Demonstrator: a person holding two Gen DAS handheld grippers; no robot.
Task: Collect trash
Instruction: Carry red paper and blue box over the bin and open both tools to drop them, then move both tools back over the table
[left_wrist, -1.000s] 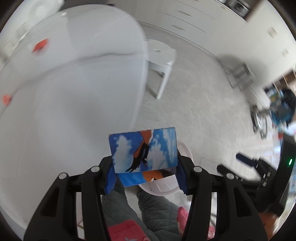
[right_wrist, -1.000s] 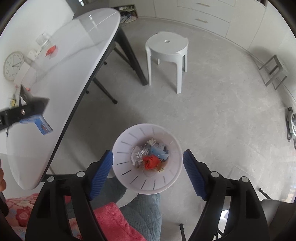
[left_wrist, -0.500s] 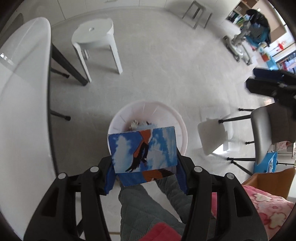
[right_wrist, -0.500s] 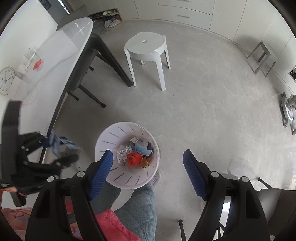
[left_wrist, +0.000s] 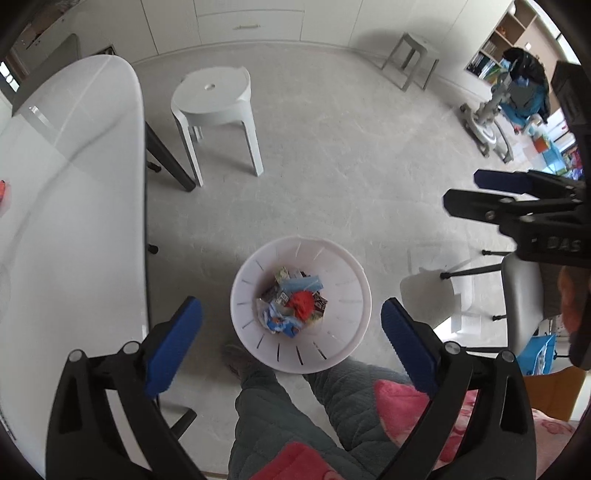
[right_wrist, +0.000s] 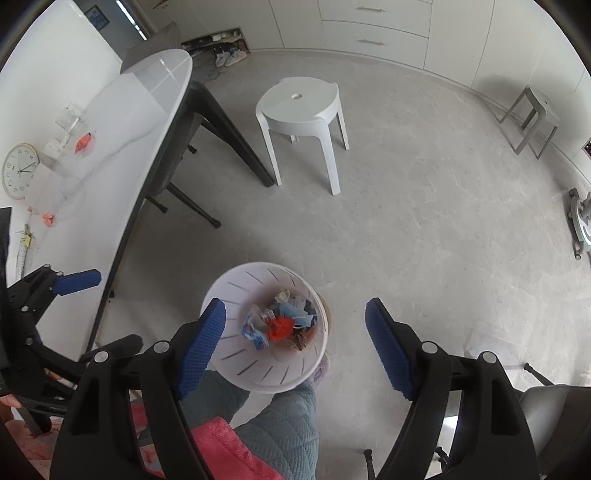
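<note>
While the left gripper hangs over the bin, its jaws have just sprung wide with nothing between them; trash lies in the bin's bottom, and the right gripper gapes empty beside it

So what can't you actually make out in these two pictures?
- Bin floor, both views: buried under trash.
- Person, both views: only knees show; the picture's bottom edge cuts off the rest.
- Small red scraps on the table, right view: too small to identify.
- Right claw, left view: cut off by the picture's right edge.
- Shelves, left view: too small to make out what they hold.
</note>
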